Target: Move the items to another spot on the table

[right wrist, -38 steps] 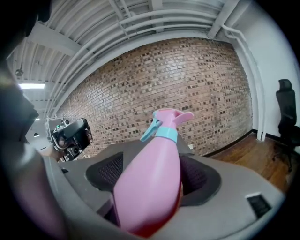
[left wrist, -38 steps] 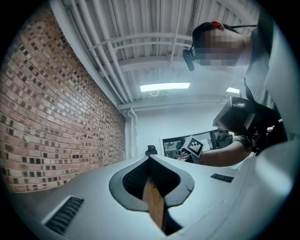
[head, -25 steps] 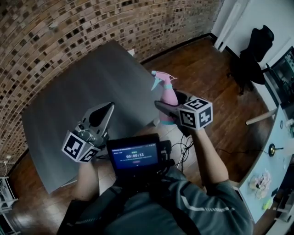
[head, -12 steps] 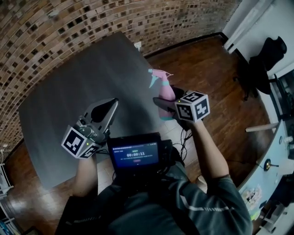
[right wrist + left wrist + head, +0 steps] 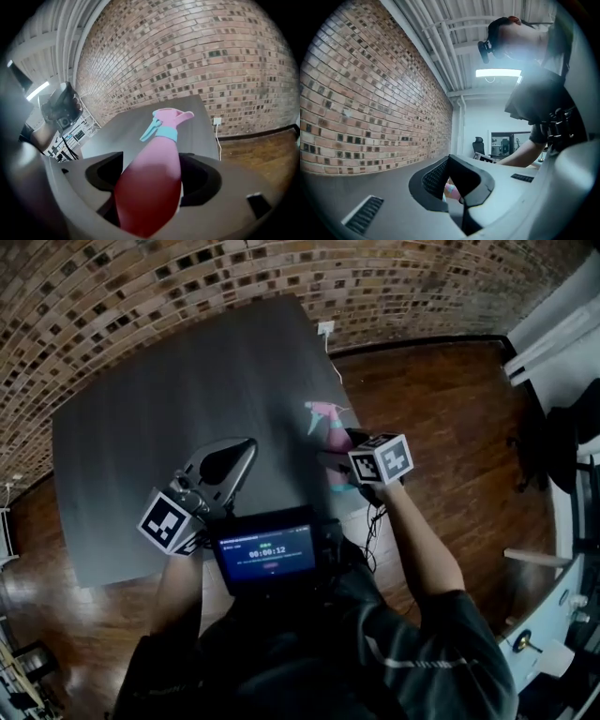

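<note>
At about seven o'clock on the dark grey rectangular table (image 5: 159,399), the left gripper (image 5: 246,444) hovers with its jaws together, holding nothing. Over at four o'clock, by the table's right edge, the right gripper (image 5: 339,459) is clamped round the body of the pink plastic spray bottle with a teal trigger (image 5: 333,430), nozzle pointing toward the brick wall (image 5: 187,287).

Right gripper (image 5: 152,180) holds pink spray bottle (image 5: 157,159).
</note>
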Motion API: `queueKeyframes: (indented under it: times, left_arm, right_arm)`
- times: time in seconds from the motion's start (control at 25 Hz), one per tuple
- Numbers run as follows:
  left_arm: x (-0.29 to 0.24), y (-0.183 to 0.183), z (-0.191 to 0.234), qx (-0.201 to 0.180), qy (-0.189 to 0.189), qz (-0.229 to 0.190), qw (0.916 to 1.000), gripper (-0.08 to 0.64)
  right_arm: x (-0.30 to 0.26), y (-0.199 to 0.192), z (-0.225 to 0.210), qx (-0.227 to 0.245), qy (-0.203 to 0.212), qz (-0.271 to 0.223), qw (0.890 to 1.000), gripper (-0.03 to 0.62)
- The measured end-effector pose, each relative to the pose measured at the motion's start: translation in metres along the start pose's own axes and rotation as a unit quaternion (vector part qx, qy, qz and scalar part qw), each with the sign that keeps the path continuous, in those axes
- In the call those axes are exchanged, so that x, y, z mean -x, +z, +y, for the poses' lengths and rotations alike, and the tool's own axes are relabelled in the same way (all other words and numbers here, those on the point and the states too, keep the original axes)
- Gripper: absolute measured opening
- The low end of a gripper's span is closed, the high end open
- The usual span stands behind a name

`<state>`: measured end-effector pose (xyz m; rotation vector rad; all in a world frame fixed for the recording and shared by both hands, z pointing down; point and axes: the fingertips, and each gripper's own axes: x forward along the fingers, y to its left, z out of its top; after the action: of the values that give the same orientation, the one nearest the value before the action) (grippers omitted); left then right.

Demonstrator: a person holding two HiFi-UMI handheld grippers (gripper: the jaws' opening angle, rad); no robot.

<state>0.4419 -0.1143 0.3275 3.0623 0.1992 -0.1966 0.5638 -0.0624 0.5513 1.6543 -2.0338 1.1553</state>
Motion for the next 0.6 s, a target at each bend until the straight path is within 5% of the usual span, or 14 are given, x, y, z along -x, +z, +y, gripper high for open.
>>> queueKeyframes:
  times: [0.6]
  left_arm:
    - [-0.037, -0.046, 0.039, 0.03, 0.08, 0.038, 0.9956, -0.003]
  right_arm:
    - [-0.081, -0.048, -0.06, -0.019, 0.076, 0.129, 0.989, 0.385]
